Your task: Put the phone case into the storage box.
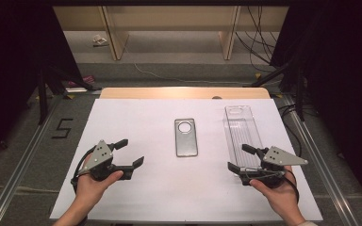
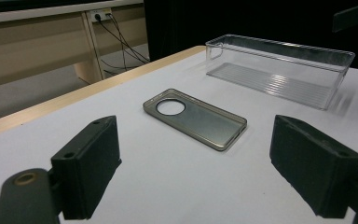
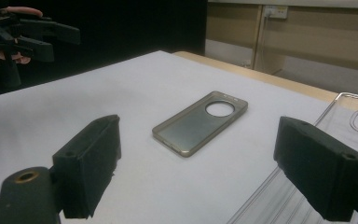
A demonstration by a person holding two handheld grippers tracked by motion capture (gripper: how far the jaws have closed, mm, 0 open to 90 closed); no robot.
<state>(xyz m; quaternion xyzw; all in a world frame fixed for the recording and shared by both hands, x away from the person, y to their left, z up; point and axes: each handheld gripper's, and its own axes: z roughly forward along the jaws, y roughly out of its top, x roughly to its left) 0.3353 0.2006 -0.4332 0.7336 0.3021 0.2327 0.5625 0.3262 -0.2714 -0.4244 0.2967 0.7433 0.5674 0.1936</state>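
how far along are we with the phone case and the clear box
Nothing looks done yet. The phone case lies flat mid-table, apart from the clear box, which looks empty. Nothing is in hand: the left gripper and right gripper are both open and hold nothing, each aimed toward the case. Left to do, probably: grip the case and move it, likely into the box.

The phone case (image 2: 196,117) looks like smooth, smoky translucent plastic with a slight gloss. The box (image 2: 279,70) is clear, glossy plastic with a ribbed floor. A matt white sheet (image 1: 136,122) like paper covers the table (image 1: 184,92), whose bare edge looks like pale wood. The gripper pads (image 2: 91,163) are matt black.
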